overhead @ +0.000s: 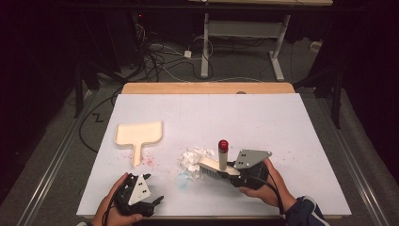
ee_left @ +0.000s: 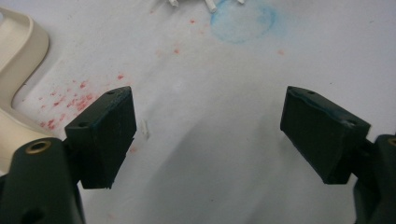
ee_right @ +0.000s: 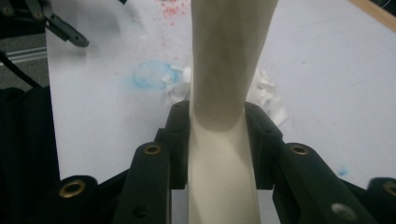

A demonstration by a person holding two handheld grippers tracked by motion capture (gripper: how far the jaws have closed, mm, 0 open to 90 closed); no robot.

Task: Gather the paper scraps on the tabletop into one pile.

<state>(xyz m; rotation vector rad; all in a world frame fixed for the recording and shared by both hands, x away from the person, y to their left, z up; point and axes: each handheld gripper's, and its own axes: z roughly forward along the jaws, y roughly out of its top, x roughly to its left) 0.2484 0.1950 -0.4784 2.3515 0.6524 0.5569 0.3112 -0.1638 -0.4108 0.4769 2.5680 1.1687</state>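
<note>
The right gripper (overhead: 235,175), fingers pinching the cream brush handle (ee_right: 224,154), holds the bristle head against the pile of white paper scraps (overhead: 194,157). The cream plastic dustpan (overhead: 138,134) lies leftward, nearer the left gripper (overhead: 153,188), its fingers spread empty.

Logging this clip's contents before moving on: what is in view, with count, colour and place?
Brush: one, cream, red-capped handle, right-centre, bristles beside the scraps.
Paper scraps: one pile, white, table centre.
Dustpan: one, cream, left-centre, apart from the pile.
Blue stain: one, near the scraps.
Red specks: scattered beside the dustpan handle.
Table cover: one, white.
Left tongs: black, open, near edge.
Right tongs: black, shut on the brush.
</note>
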